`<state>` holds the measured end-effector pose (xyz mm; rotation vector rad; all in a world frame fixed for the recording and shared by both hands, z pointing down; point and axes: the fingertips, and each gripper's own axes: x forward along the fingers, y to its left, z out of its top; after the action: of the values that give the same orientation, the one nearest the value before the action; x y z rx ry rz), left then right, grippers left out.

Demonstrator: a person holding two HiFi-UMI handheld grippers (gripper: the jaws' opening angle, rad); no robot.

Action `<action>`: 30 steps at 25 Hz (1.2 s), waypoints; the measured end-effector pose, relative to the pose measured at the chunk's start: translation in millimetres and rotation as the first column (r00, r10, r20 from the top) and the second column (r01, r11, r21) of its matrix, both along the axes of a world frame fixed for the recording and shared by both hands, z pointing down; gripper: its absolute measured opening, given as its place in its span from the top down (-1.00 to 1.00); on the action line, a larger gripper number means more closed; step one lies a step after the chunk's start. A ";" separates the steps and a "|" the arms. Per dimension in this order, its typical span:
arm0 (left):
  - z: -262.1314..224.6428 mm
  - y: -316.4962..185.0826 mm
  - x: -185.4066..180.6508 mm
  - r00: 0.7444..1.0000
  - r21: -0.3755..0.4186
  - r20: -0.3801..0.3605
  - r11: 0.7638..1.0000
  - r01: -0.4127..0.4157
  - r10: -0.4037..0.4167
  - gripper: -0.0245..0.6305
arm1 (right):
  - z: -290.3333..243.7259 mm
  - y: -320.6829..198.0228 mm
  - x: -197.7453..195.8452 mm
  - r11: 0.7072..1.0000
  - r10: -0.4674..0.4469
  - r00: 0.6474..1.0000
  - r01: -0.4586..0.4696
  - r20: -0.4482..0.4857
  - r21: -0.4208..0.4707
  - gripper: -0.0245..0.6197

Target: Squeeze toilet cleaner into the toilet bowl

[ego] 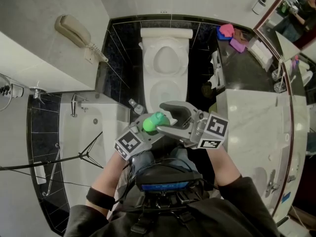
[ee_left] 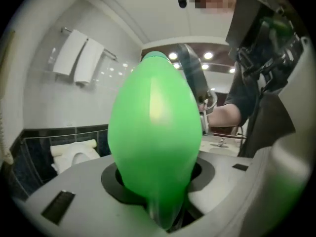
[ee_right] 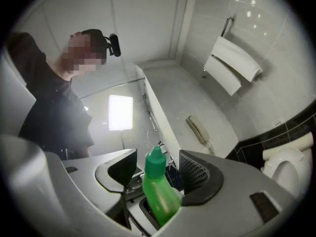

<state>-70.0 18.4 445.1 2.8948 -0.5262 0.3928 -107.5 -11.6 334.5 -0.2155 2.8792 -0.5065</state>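
A green toilet cleaner bottle (ego: pixel 154 123), its print unreadable, was clamped in the left gripper (ego: pixel 146 128) near the front of the white toilet bowl (ego: pixel 166 85). The right gripper (ego: pixel 169 117) held its jaws apart around the bottle's cap (ee_right: pixel 155 161), without touching it.

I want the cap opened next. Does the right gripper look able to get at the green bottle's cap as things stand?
Probably yes. The left gripper holds the green bottle, and its cap stands between the right gripper's open jaws, touching neither; nothing else lies between them.
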 end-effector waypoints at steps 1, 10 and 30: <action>-6.1 6.3 2.5 0.998 -0.029 -0.021 0.998 -0.061 0.061 0.37 | -5.3 3.6 1.0 0.999 -0.034 0.999 0.033 0.011 0.030 0.03; -24.1 32.1 4.1 0.924 -0.119 -0.101 0.918 -0.379 0.369 0.37 | -32.4 25.4 1.7 0.959 -0.238 0.971 0.230 0.032 0.164 0.15; -8.8 1.6 11.2 0.986 -0.016 0.052 0.987 -0.161 0.161 0.37 | -10.6 3.0 2.1 0.994 -0.096 0.995 0.095 0.003 0.060 0.44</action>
<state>-58.8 20.0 436.3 2.9316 -0.2967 0.4950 -105.4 -8.6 323.9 -0.0667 2.9045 -0.4361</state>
